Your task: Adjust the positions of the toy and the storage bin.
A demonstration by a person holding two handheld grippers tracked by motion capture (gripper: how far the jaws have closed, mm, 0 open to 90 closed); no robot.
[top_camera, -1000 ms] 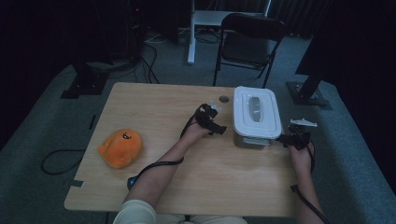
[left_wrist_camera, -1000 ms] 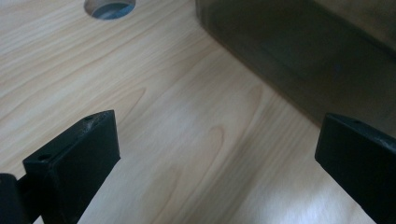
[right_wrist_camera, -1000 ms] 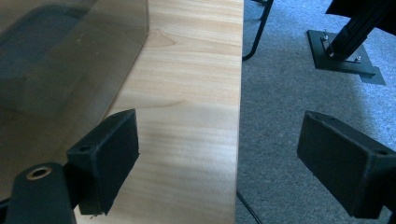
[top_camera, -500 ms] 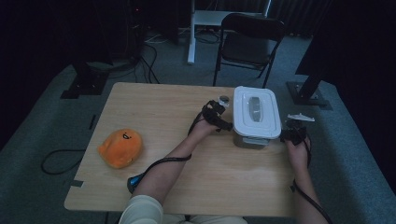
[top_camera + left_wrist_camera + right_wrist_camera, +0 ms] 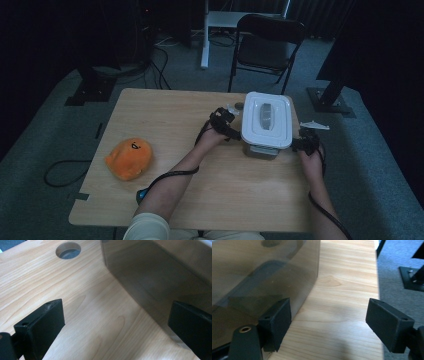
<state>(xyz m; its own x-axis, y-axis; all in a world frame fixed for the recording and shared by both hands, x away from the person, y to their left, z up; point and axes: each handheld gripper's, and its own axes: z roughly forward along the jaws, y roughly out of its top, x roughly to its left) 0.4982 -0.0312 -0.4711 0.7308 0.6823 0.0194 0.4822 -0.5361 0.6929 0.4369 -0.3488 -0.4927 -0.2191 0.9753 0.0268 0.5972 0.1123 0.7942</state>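
Observation:
A smoky see-through container with a white lid stands on the wooden table, right of centre. My left gripper is at its left side, open. In the left gripper view, the left gripper has bare table between its jaws and the container wall by the right jaw. My right gripper sits at the container's near right corner. In the right gripper view, the right gripper is open; its jaws have just been closing with only table between them, and the container is beside the left jaw.
An orange plush toy lies near the table's left front. A round hole is in the tabletop just left of the container's far end. A black folding chair stands behind the table. The table's right edge runs close to my right gripper.
My right gripper has shifted left, closer to the container's right side. The left gripper has hardly moved.

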